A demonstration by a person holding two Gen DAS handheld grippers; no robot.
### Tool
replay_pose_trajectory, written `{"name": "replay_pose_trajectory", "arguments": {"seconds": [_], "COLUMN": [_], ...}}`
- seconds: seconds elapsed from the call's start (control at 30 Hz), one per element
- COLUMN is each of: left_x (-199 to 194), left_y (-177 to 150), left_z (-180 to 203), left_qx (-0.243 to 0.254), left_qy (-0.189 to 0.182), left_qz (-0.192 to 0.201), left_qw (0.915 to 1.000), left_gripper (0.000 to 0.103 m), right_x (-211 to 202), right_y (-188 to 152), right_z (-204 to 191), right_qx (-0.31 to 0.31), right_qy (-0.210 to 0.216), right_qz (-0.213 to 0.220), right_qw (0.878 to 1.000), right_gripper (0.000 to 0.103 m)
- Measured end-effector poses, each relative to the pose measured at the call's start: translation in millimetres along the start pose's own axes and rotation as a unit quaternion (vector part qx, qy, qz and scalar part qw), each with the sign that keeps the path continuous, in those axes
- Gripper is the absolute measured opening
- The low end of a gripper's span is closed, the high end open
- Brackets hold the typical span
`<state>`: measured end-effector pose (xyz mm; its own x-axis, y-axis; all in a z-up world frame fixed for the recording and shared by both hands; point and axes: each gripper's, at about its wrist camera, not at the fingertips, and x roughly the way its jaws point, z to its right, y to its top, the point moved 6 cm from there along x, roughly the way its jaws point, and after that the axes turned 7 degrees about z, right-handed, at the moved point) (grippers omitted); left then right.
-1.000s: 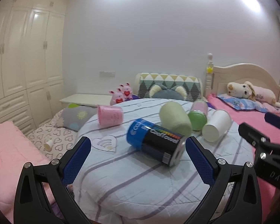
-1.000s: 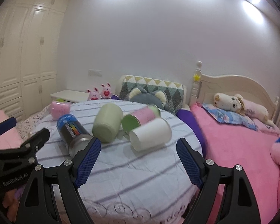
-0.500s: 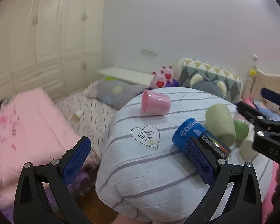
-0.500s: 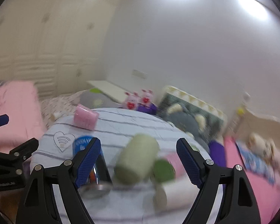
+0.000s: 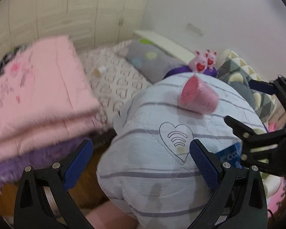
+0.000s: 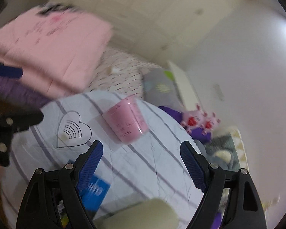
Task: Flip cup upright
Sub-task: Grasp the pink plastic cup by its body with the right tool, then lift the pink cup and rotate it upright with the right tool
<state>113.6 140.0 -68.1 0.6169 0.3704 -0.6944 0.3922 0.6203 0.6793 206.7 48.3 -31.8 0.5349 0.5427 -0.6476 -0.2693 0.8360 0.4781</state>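
A pink cup [image 5: 199, 99] lies on its side on the round table's striped cloth [image 5: 143, 164]; in the right wrist view it [image 6: 126, 122] lies just beyond the fingers. My left gripper [image 5: 141, 164] is open and empty over the table's near edge, the cup well ahead to the right. My right gripper [image 6: 142, 164] is open and empty, close above the table, with the cup just beyond its gap. The right gripper also shows in the left wrist view [image 5: 265, 133].
A blue can [image 6: 94, 189] and a pale green cup [image 6: 152, 213] lie on the table near my right gripper. A heart mark [image 5: 176, 139] is on the cloth. Folded pink quilts [image 5: 34, 103] are to the left. Pink plush toys [image 5: 205, 61] sit behind the table.
Both grippers swung left and tipped down toward the pink cup. The other cups slid out of view to the right. Both stayed open.
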Motion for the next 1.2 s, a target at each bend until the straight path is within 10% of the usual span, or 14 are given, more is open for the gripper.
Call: {"name": "replay_pose_trajectory", "arguments": {"seconds": [0.5,0.67,1.2], "left_x": [52.7,71.1,63.7], "left_y": [-3.1,-8.4,-6.9], "left_z": [-3.0,-1.5,1.0], "left_qx": [-0.104,-0.103,-0.046], "left_qy": [0.018,0.018,0.029], "left_qz": [-0.043,-0.077,-0.069], "left_qw": [0.9934,0.9915,0.9961], "left_gripper": [0.102,0.102,0.102], "right_x": [97.1,103.7,101.2], "right_y": [3.0,1.4,0.7], "right_z": [-8.2,0.5,13.0], "right_qx": [-0.119,-0.032,0.028], "right_qy": [0.147,0.206,0.16], "right_qz": [-0.083,-0.086,-0.127], "right_qw": [0.978,0.974,0.979], "right_gripper": [0.084,0.067,0.067]}}
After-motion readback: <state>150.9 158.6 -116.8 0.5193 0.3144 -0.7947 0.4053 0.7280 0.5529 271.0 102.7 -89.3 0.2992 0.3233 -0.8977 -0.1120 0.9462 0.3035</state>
